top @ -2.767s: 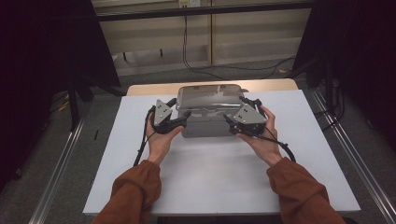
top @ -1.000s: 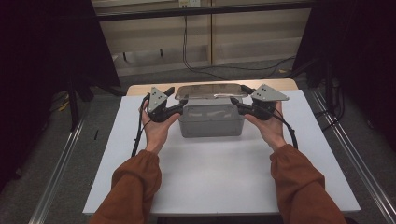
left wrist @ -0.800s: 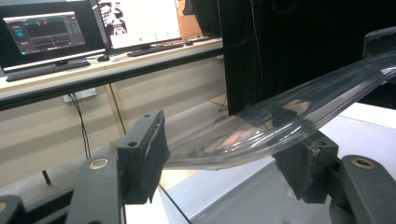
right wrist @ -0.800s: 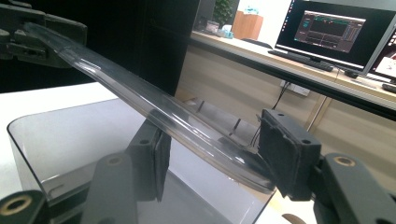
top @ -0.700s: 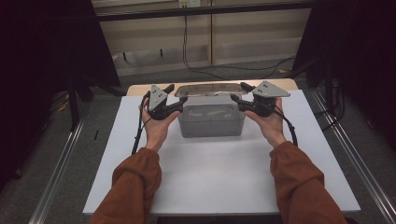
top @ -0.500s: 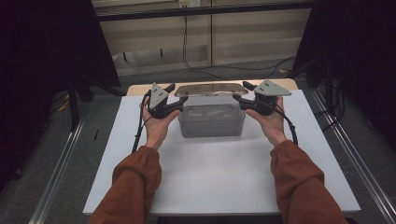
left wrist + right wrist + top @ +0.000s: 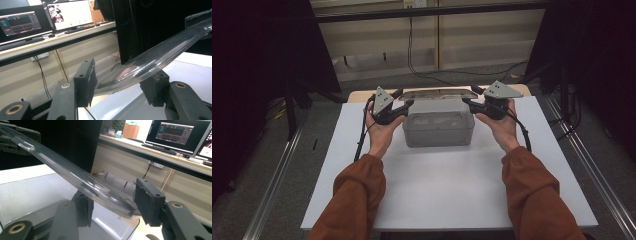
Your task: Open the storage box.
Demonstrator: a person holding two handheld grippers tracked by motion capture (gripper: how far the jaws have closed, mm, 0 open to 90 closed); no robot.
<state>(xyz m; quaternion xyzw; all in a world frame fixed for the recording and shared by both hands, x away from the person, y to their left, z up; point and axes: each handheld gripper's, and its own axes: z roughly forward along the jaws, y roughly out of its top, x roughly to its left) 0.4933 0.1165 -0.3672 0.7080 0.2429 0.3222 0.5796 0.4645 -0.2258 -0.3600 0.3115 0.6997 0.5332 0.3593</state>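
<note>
The left gripper (image 7: 404, 106) sits at the left end of the clear lid (image 7: 438, 94), its fingers (image 7: 85, 82) having just been closing, the lid's edge between them; one pad touches, the other stands just beside it. The lid hangs just above the clear box (image 7: 438, 127) on the white bench (image 7: 447, 190), its long axis running straight across from one hand to the other. The right gripper (image 7: 469, 103) takes the right end, its fingers (image 7: 147, 202) also just closing, the rim between them with a gap at one pad. Both hands are equally near; the lid must go straight down onto the box.
</note>
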